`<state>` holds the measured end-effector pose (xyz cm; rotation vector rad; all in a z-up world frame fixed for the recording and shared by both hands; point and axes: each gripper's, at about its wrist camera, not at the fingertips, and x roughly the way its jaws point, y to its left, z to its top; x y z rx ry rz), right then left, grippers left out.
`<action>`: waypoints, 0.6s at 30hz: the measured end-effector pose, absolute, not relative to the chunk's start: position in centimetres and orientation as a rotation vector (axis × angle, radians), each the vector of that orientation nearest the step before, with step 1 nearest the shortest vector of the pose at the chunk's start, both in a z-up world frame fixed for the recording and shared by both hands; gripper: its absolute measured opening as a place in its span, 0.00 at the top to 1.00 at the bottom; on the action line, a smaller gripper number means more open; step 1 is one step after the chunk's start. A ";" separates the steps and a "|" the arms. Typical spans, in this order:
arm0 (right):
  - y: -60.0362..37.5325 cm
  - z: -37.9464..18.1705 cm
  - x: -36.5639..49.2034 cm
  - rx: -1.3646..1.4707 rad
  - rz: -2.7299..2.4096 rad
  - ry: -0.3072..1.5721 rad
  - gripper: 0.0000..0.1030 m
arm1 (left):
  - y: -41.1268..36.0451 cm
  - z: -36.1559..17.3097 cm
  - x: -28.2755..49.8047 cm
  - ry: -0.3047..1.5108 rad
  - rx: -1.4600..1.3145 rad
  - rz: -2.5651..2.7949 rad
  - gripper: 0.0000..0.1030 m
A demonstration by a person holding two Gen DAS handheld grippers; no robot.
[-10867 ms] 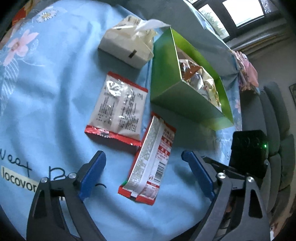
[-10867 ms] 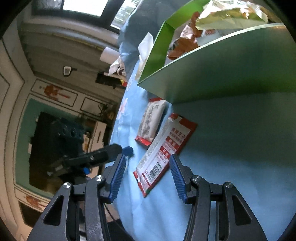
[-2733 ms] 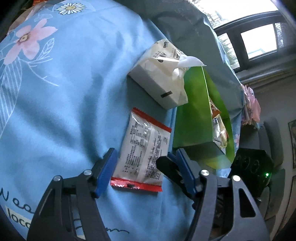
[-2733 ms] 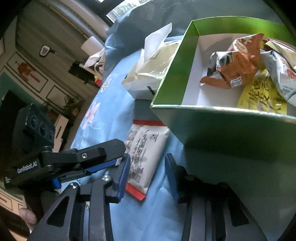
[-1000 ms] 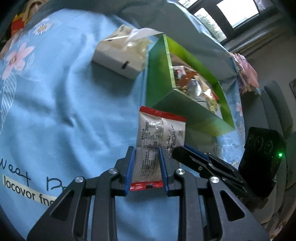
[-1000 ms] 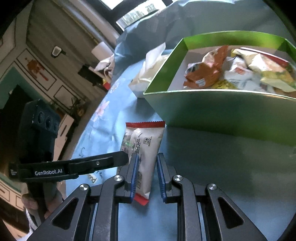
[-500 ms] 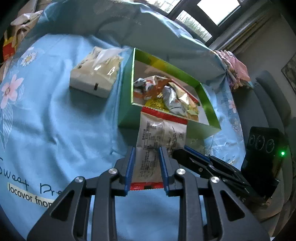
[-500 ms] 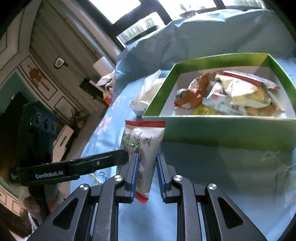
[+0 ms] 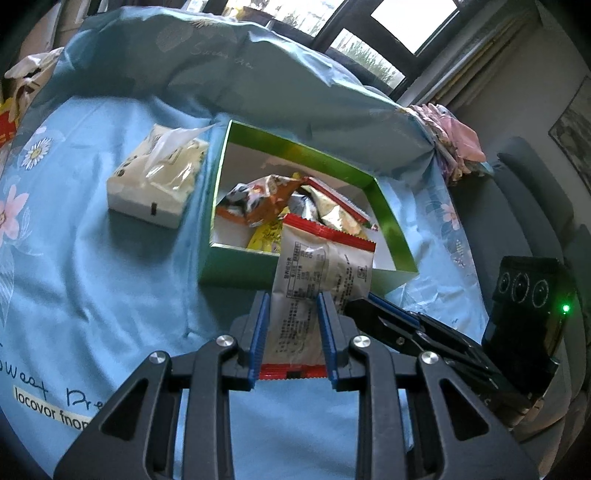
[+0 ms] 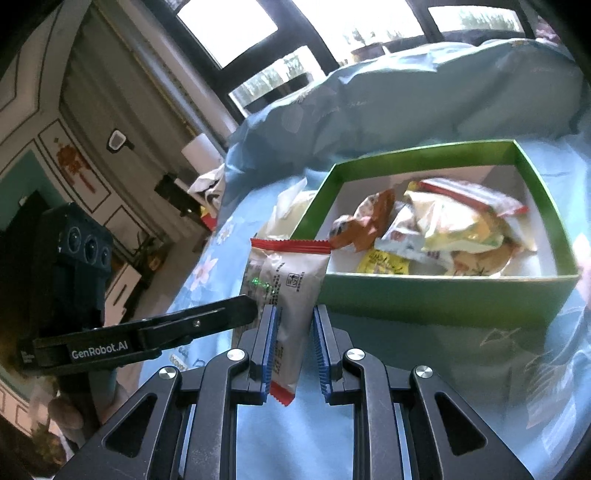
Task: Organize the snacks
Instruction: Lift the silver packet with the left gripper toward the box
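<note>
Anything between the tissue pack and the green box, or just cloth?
Just cloth: in the left wrist view a narrow strip of blue tablecloth separates the tissue pack from the green box. Nothing lies on that strip.

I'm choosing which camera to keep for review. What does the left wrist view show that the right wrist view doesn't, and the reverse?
Only the left wrist view shows the whole tissue box and the printed lettering on the blue cloth. Only the right wrist view shows the room wall and the windows behind it. Both show the green box of snacks and the white snack packet, held upright with both grippers' jaws shut on it.
</note>
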<state>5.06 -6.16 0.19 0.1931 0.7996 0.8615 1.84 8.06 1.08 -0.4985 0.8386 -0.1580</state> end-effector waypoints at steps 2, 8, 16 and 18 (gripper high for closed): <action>-6.4 0.5 5.1 0.192 0.857 0.791 0.79 | 7.8 1.4 2.1 0.831 -0.495 -0.161 0.74; -7.3 1.4 5.5 0.192 0.842 0.767 0.79 | 7.0 2.0 3.0 0.813 -0.493 -0.181 0.74; -8.5 2.1 6.0 0.196 0.827 0.744 0.79 | 6.0 2.7 4.1 0.794 -0.485 -0.201 0.74; -8.8 2.3 6.2 0.197 0.824 0.738 0.79 | 5.9 2.7 4.2 0.791 -0.485 -0.204 0.74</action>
